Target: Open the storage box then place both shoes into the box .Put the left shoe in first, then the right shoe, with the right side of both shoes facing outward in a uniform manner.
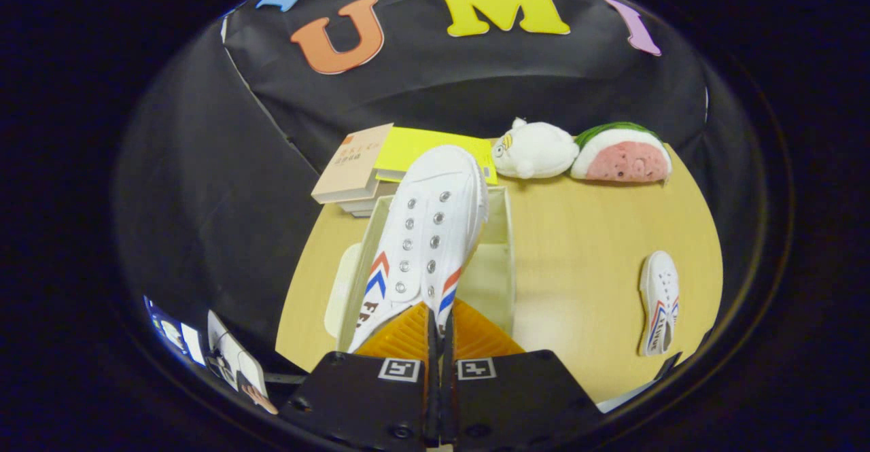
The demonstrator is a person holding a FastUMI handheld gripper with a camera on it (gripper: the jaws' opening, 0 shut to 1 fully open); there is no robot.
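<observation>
- My gripper point(440, 323): the two orange fingers point(404, 336) are drawn nearly together, clamped on the heel end of a white shoe point(425, 234). Only a thin slit shows between them, and the shoe's collar sits in it.
- Held shoe: its long axis runs straight away from me, heel at the fingers, toe beyond them and tipped a little right. Lace eyelets face up toward the camera; red and blue stripes show on both flanks near the heel.
- Storage box point(503, 262): clear-walled, open, directly under and around the shoe. The toe reaches over its far rim. I cannot tell whether the sole already touches the box floor or hangs above it.
- Lid point(340, 289): what looks like the pale lid lies just beside the box's left wall.
- Relation that matters: box and shoe are in line, both lengthwise ahead of the fingers. My judgement is that the next move is down and then a release, with some roll if the shoe is to rest on its side.
- Second shoe point(659, 302): on the wooden table point(584, 248), well apart to the right of the box.
- Beyond: books point(360, 166) behind the box, and two plush toys point(578, 153) at the far table edge.
</observation>
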